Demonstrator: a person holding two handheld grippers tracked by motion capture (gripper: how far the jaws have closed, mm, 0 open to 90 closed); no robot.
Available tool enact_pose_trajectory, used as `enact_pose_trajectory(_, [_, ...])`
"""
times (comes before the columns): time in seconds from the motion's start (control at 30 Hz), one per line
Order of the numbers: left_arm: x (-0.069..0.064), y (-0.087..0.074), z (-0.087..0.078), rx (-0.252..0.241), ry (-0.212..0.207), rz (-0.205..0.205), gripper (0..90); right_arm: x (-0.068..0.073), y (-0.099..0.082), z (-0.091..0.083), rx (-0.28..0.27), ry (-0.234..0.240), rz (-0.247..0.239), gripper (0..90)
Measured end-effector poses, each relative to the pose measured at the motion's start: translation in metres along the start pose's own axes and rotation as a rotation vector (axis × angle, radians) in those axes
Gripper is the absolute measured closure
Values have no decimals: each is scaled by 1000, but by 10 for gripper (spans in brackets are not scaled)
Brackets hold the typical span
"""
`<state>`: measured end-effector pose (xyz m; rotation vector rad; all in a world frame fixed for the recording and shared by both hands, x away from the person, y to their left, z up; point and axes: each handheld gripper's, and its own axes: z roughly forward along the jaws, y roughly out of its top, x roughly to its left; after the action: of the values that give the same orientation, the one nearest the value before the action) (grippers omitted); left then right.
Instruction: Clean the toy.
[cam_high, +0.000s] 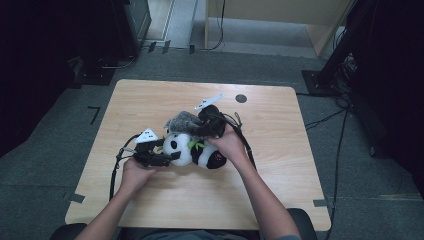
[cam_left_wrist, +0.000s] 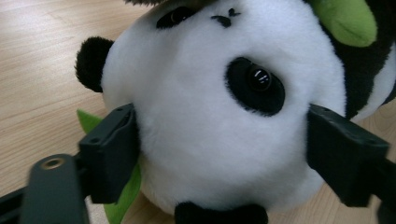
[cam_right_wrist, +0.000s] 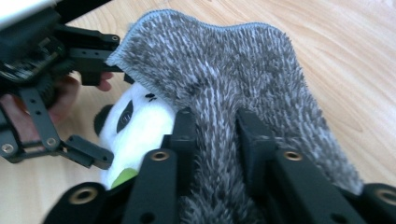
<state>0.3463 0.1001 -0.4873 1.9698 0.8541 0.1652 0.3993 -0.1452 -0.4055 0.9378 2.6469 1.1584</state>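
The left tool (cam_left_wrist: 219, 154) clamps the white-and-black plush panda's (cam_left_wrist: 219, 116) head, the right tool (cam_right_wrist: 212, 135) pinches the grey fluffy cloth (cam_right_wrist: 224, 70) above it on the wooden table (cam_high: 150, 100); wiping seems barely begun.

Light wood-grain bench (cam_high: 150, 100) w/ rounded corners, on grey carpet floor (cam_high: 45, 165). Small dark round spot (cam_high: 241, 98) in benchtop near far edge. Black-and-white plush panda w/ green leaf bits (cam_high: 192, 150) lies on its side approx. mid-bench, head twd left. Grey fuzzy microfibre cloth (cam_high: 182, 122) sits just behind panda, touching it; can't tell if cloth reaches the wood.
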Motion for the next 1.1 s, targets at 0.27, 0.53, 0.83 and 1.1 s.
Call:
enact_pose_trajectory(0.27, [-4, 2, -2, 22, 24, 1, 349, 2, -1, 4, 0, -33, 0, 588])
enact_pose_trajectory(0.53, [-9, 0, -4, 24, 41, 28, 371, 13, 19, -5, -86, 9, -9, 744])
enact_pose_trajectory(0.83, [-9, -2, -4, 11, 51, 10, 366, 14, 19, 25, -22, 96, 9, 652])
enact_pose_trajectory(1.1, [-10, 0, -3, 25, 56, 11, 374, -1, 12, 20, 1, 77, 39, 748])
